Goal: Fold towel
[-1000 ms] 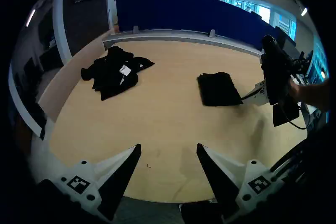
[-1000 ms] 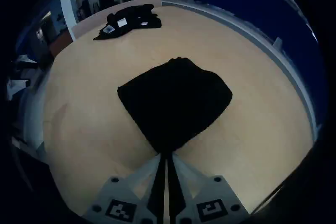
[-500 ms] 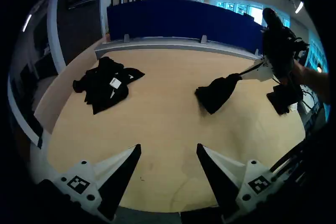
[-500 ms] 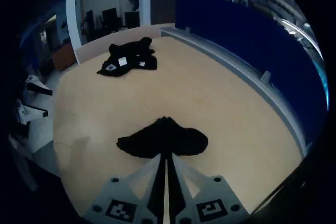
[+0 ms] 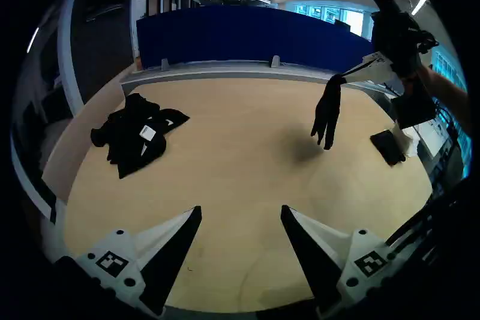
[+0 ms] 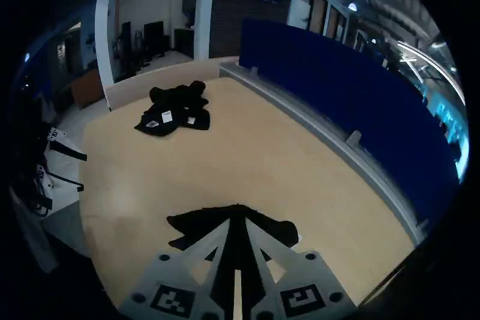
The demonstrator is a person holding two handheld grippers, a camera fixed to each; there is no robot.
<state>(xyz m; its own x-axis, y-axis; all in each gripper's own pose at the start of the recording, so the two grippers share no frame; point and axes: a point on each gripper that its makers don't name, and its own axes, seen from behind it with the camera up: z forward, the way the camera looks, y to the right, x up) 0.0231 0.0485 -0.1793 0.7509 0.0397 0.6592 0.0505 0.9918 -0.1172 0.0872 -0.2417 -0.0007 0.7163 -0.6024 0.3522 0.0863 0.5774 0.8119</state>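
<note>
A black towel [image 5: 327, 117] hangs limp in the air above the wooden table [image 5: 240, 158], gathered into a narrow strip. My right gripper [image 5: 346, 75] pinches its top end in the left gripper view, with a person's hand behind it. In the right gripper view the right gripper [image 6: 238, 224] is shut on the towel [image 6: 192, 227], which bunches darkly under the fingertips. My left gripper [image 5: 240, 209] stands open over the table's near edge, far from the towel, with nothing between its fingers.
A pile of black cloths [image 5: 135, 132] with white tags lies at the table's far left, and appears as the pile [image 6: 175, 110] in the right gripper view. A blue partition [image 5: 240, 35] runs along the far edge. A dark flat object [image 5: 387, 146] sits beyond the right edge.
The right gripper has lifted the towel off the table; it lay flat folded, and now it dangles clear of the top. The left gripper stays open.
</note>
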